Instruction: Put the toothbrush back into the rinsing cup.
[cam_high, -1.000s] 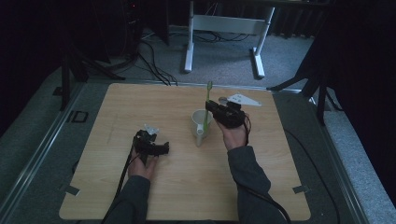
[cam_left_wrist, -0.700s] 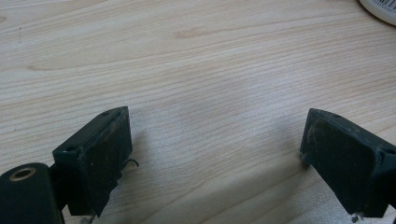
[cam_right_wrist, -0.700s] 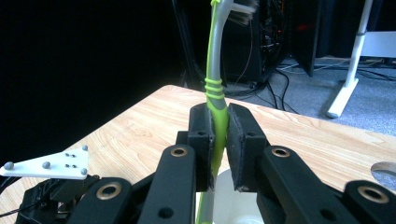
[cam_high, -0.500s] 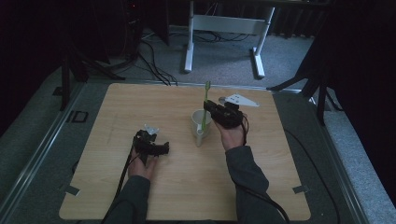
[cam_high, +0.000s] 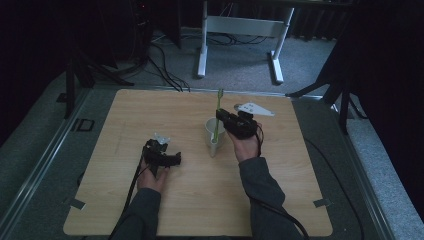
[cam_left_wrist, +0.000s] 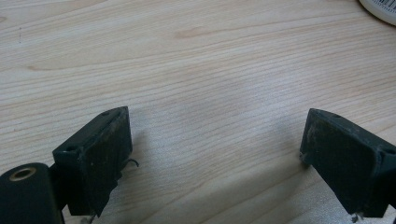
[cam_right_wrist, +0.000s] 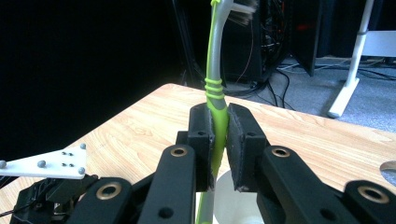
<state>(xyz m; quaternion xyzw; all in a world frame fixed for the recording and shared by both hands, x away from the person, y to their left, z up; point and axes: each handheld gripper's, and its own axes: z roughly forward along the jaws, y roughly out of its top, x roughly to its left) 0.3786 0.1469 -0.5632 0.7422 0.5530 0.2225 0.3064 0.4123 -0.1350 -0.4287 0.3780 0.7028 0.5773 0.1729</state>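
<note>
Wooden table (cam_high: 280, 200) takes the middle of the high view. White cup (cam_high: 215, 136) stands just right of frame centre. Green toothbrush (cam_high: 217, 117) stands near upright over it, long axis vertical, bristle head up, lower end down in the cup's mouth. Right gripper (cam_high: 223, 119) comes in from the cup's right side and its jaws are pinched tight on the handle. So the brush is already in the claw, cup directly below; the coming move looks like a straight up-or-down along the brush axis. Right hand is the near one, at the cup. Left gripper (cam_high: 167, 159) rests left of centre, well apart from cup and brush.

Right gripper view: pads clamp the green-and-grey toothbrush (cam_right_wrist: 215, 93) mid-handle, bristles at top edge, cup rim (cam_right_wrist: 229, 198) white at the bottom between the jaws.

Left gripper view: left gripper (cam_left_wrist: 215, 154) jaws spread wide over bare wood, nothing between them; a white cup base (cam_left_wrist: 380, 8) sits in the upper right corner.
</note>
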